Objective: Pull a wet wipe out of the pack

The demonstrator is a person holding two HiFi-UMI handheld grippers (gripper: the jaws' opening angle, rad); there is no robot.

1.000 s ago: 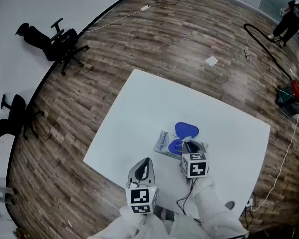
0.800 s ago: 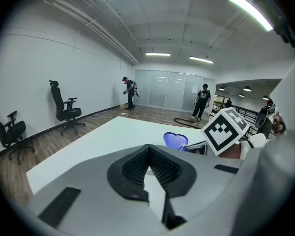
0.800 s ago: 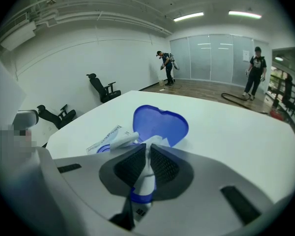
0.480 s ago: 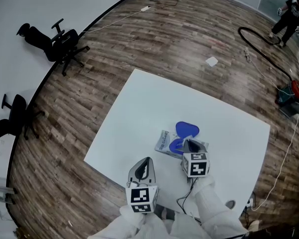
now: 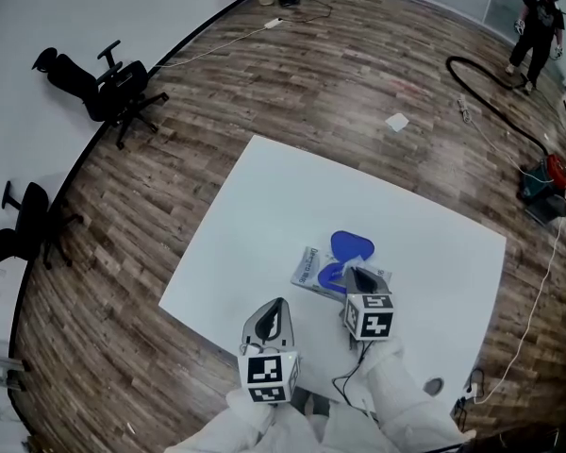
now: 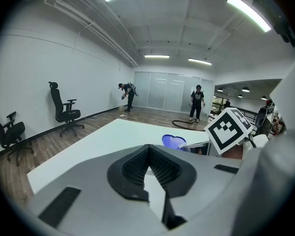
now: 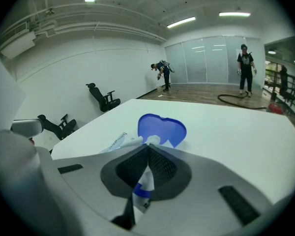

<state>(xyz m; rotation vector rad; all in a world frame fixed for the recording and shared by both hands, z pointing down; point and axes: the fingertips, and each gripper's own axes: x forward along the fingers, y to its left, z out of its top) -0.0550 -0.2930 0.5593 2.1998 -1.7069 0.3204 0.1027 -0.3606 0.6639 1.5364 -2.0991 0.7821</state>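
- Centrally, the pack (image 5: pixel 311 270) is seen lying flat on the white bench (image 5: pixel 292 187). Its blue lid (image 5: pixel 352 246) is flipped open and laid back on the pack's far side.
- The right claw (image 5: pixel 358 276) is held directly over the pack's opening and is tilted downward, away from the person.
- Its jaws are clenched together, and a small white tuft of the wet wipe (image 7: pixel 152 140) is pinched at their tips, just in front of the lid.
- Only that tuft is shown above the pack; the remainder of the wipe cannot be made out.
- The left claw (image 5: pixel 272 310) is held to the left of the pack and nearer the person, apart from the pack, above bare bench.
- Its jaws are closed on each other, and nothing is gripped between them.
- From the left gripper view, the right claw's marker cube (image 6: pixel 229 130) is seen just right of the lid.
- Beyond the pack, off the bench, a wood floor (image 5: pixel 292 74) is laid out.
- An office chair (image 5: pixel 108 78) is placed far to the pack's left, against the white wall.
- A black hose (image 5: pixel 486 88) is coiled far to the pack's right, and a person (image 5: pixel 533 12) is seen standing beside it.
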